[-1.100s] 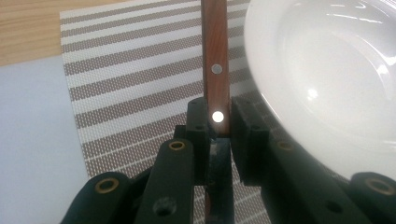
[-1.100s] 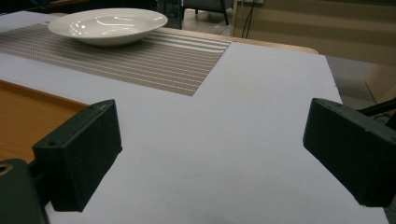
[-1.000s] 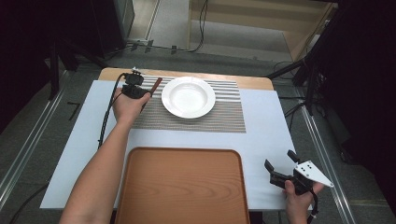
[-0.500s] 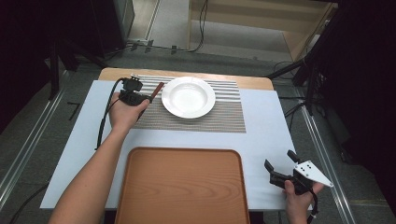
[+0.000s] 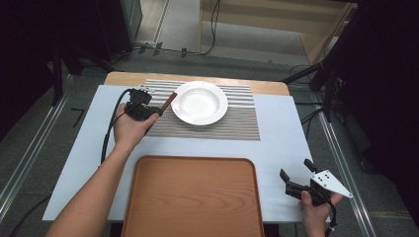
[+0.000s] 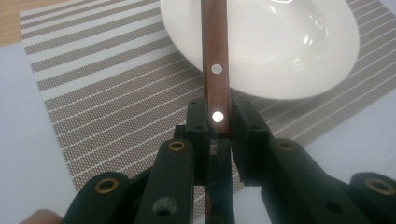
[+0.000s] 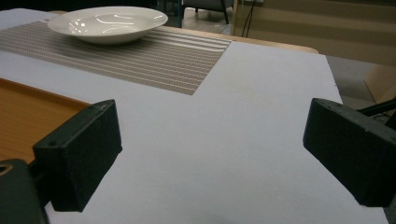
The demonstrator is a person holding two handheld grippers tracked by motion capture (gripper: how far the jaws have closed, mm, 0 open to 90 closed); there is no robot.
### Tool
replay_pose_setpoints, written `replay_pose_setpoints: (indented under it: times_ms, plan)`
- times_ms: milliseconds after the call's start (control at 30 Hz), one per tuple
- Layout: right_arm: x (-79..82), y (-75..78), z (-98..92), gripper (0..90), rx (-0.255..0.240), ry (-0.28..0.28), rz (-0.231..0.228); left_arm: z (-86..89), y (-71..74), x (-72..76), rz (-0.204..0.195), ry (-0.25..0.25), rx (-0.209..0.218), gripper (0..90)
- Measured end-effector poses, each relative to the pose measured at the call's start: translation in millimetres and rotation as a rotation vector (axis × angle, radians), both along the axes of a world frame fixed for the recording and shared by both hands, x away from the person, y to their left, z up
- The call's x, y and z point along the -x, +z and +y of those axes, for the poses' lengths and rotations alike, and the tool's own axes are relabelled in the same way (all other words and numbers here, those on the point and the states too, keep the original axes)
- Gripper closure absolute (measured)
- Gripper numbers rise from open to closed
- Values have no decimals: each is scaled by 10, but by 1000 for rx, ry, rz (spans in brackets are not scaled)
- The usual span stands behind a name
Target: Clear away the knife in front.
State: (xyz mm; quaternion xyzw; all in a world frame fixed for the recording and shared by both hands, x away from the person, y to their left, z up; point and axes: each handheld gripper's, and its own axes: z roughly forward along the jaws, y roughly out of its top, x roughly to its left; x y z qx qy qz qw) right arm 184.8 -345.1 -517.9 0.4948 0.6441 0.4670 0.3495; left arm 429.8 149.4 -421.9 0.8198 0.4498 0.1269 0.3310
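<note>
high view: the left hand [image 5: 129,129] has drawn back toward the person since the earlier frames, and its left gripper [image 5: 159,109] now sits a little farther from the white bowl [image 5: 199,102]. the forearm reaches up from the bottom left, across the pale table cover [image 5: 281,133]. a wooden handle [image 5: 169,100] sticks out of the gripper, slanting up and right, with its far end just beside the bowl's left rim. the bowl rests on a striped placemat [image 5: 232,123]. a wooden tray [image 5: 192,197] lies near the front edge. the right hand [image 5: 316,210], unchanged, holds the right gripper [image 5: 296,175] at the front right corner, pointing toward the bowl.

left gripper view: the two black jaws are pressed against the sides of the wooden handle [image 6: 215,65], pinching it near a silver rivet. the handle runs straight up across the white bowl [image 6: 289,42], with the striped placemat [image 6: 107,88] beneath.

right gripper view: the jaws stand wide apart, with bare table cover [image 7: 243,140] between them. the white bowl [image 7: 108,23] sits far off on the placemat [image 7: 149,58], and the tray [image 7: 32,116] edge shows at left.
</note>
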Motion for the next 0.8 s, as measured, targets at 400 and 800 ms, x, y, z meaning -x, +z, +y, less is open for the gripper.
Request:
replay_pose_setpoints:
  times_ms: [400, 800]
  plan:
    - [0, 0, 1, 30, 0, -1, 1, -40, -22, 302, -19, -49, -10, 766]
    - [1, 0, 2, 30, 0, 0, 1, -62, -75, 638, -42, -89, -7, 766]
